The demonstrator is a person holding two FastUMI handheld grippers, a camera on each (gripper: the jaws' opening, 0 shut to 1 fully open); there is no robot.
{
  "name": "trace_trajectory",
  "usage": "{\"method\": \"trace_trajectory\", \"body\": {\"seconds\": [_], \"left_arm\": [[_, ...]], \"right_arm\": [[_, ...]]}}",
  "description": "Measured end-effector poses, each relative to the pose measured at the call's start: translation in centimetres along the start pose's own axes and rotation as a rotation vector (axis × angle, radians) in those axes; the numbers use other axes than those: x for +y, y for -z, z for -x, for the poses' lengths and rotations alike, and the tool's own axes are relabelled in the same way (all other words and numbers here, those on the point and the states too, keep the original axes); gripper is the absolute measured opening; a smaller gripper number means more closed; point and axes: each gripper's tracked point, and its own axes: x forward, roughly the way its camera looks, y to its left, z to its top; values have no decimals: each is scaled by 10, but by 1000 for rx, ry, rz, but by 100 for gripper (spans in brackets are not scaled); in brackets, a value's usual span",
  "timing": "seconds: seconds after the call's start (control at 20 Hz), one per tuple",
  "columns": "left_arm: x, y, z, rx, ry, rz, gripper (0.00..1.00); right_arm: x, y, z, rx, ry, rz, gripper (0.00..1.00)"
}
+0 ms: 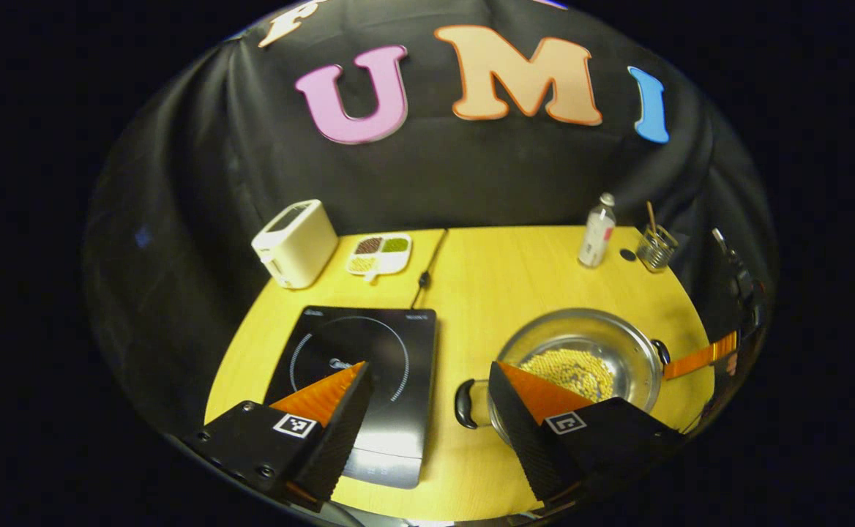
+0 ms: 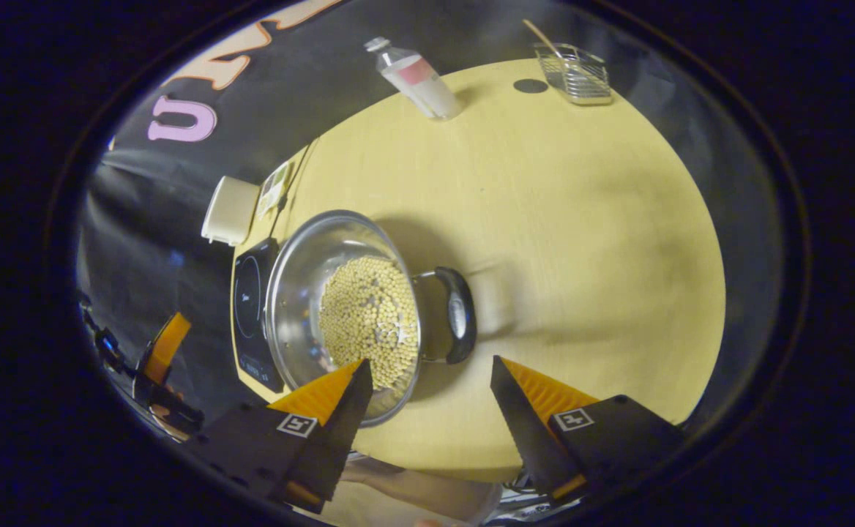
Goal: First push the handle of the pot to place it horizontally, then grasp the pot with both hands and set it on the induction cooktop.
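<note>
Left gripper view: pot (image 1: 581,362) at lower right of frame, on the table (image 1: 501,271), holding yellow beans (image 1: 568,372); cooktop (image 1: 358,366) at lower left, just beside the pot but apart from it. Left gripper (image 1: 427,384) spread wide, gripping nothing, poised above the gap between cooktop and pot, its right finger overlapping the pot's near rim in the picture. Black handle (image 1: 465,402) facing that gap, probably the one meant for this gripper. At the far right edge, the other gripper's orange finger close to the pot's opposite handle; contact hard to tell there.

Right gripper view: pot (image 2: 343,311) at centre left, cooktop (image 2: 252,315) beyond it, handle (image 2: 458,315) sticking out toward frame centre. Right gripper (image 2: 431,384) also open and empty, just below the handle, seemingly lined up to close on it. Handles appear level across the pot, so likely at the two-handed grasp, not yet made.

Toaster (image 1: 294,243), tray (image 1: 379,255), bottle (image 1: 597,230) and rack (image 1: 656,247) along the top of the table, well away from the lift path.
</note>
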Motion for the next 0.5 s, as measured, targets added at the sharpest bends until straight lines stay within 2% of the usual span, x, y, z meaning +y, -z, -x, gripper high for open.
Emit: {"method": "trace_trajectory", "body": {"seconds": [0.1, 0.15, 0.35, 0.4, 0.5], "left_arm": [[-11, 13, -11, 65, 59, -2, 98], [-14, 20, -16, 100, 79, -3, 98], [-20, 51, -40, 254, 118, 41, 98], [-21, 58, -46, 290, 120, 60, 96], [-25, 70, -58, 350, 135, 99, 96]], "right_arm": [[5, 1, -5, 15, -18, 19, 100], [6, 2, -10, 24, -20, 26, 93], [1, -1, -17, 45, -26, 26, 93], [0, -2, -22, 50, -29, 23, 100], [-2, -1, -33, 62, -33, 15, 100]]}}
